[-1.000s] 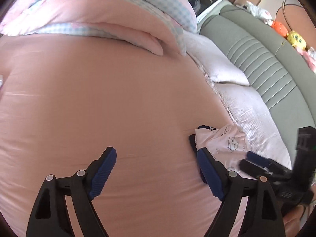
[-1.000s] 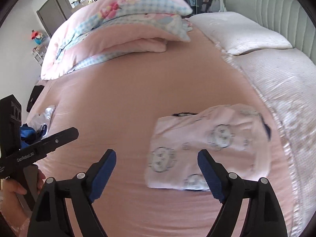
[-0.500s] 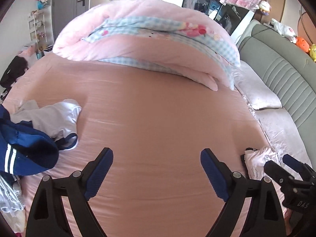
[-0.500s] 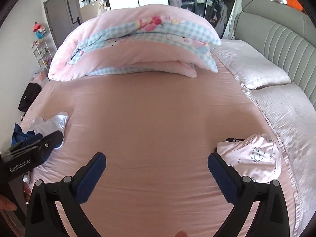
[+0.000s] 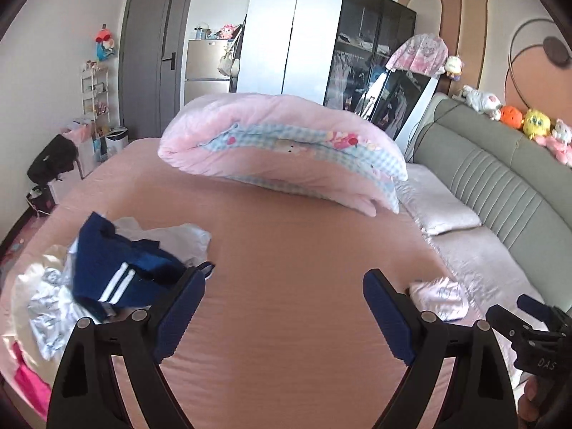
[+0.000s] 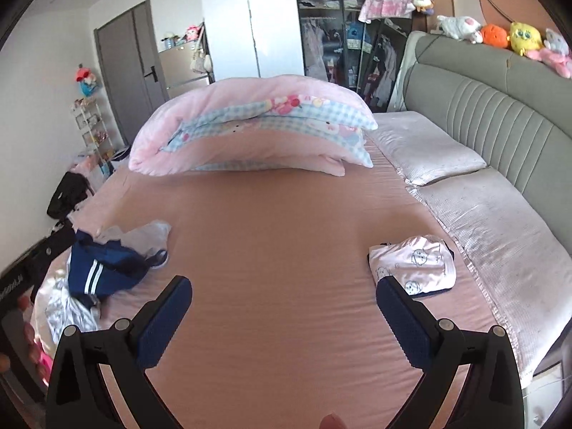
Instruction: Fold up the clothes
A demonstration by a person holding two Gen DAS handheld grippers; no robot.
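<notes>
Both the left gripper (image 5: pixel 284 296) and the right gripper (image 6: pixel 284 304) hang over the pink bed (image 6: pixel 286 236) with jaws wide apart, empty. The folded pink printed garment (image 6: pixel 414 264) lies beside the pillows (image 6: pixel 482 221); unfolded clothes (image 6: pixel 103 264) are heaped at the bed's left edge.

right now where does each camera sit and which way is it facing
Left wrist: sits on the left gripper, jaws open and empty, looking across the pink bed toward the wardrobe; the right gripper and fingertips show at lower right.
Right wrist: sits on the right gripper, open and empty, facing the same way; the left gripper's body shows at the left edge.
Shared: the folded quilt, the unfolded pile with a navy garment, the folded pink garment, the grey headboard.
</notes>
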